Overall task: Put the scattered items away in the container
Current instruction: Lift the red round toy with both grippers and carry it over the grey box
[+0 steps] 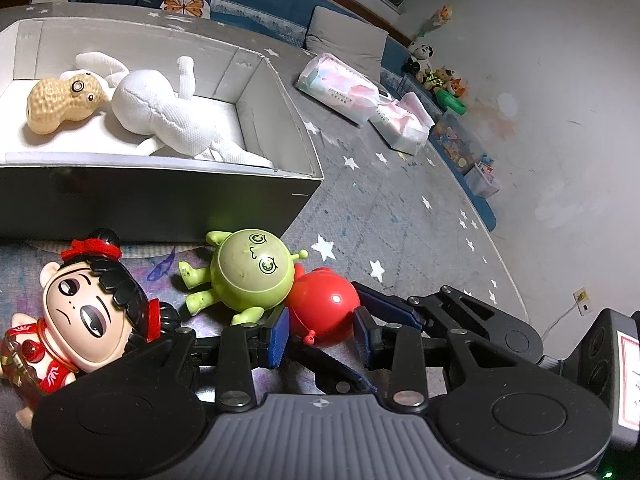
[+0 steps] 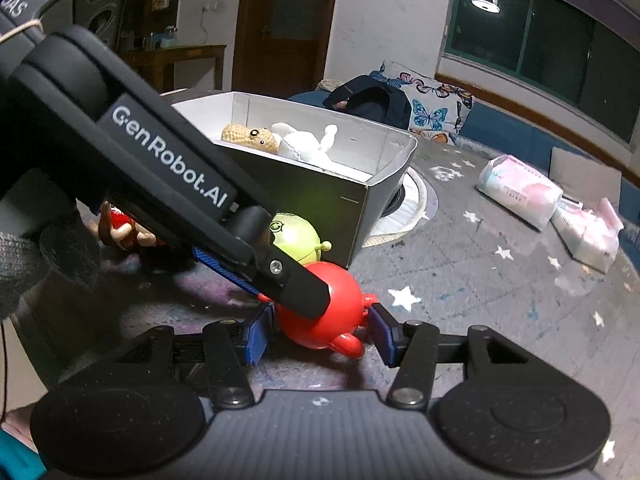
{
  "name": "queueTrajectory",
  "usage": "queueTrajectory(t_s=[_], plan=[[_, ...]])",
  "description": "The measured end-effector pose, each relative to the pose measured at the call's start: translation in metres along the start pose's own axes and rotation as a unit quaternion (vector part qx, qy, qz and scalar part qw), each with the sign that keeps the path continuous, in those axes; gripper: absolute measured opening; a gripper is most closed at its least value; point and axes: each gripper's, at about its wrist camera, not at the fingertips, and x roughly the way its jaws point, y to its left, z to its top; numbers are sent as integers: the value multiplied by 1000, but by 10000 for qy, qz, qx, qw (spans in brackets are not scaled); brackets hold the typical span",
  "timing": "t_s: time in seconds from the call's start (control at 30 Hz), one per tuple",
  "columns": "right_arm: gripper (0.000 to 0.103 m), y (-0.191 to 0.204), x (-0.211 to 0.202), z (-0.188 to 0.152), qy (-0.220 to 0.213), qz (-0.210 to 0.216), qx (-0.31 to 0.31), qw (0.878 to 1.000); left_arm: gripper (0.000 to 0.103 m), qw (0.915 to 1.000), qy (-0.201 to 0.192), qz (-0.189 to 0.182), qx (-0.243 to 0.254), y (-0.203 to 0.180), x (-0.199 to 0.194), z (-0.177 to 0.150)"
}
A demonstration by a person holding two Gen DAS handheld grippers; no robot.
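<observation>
Red round toy (image 1: 322,304) on the floor rug, at 5 o'clock of the box (image 1: 280,92). Both tools, left (image 1: 320,334) and right (image 2: 318,334), stand spread around it. Likely light, hard, slippery: grip its widest girth.

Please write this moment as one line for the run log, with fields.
left tool: open around red round toy | right tool: open around same toy | green round toy: touching red | box: holds peanut toy, white plush

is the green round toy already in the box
No, the green round toy lies on the star-patterned rug outside the box, pressed against the red round toy.
</observation>
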Motion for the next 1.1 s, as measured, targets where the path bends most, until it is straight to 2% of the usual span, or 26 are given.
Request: queueTrajectory(t_s=[0.07,0.4,0.57,0.73,0.9,1.1], plan=[[49,2,0,0,-14,-43,-81,10000,37,10000,-6,-5,-15,0,0,0],[49,6,-11,0,-86,-117,-125,9998,37,9999,-38,-107,2,-4,-6,-2],[49,7,-24,9,-251,-206,-231,9992,37,9995,-224,-227,70,-10,-23,2],[49,8,-34,31,-569,-275,-437,9970,37,9977,-590,-276,179,-17,-46,17],[49,8,-23,62,-771,-238,-706,9942,37,9955,-914,-190,175,-13,-60,39],[49,-1,10,95,-634,8,-781,9949,37,9949,-997,-127,-128,14,-58,70]])
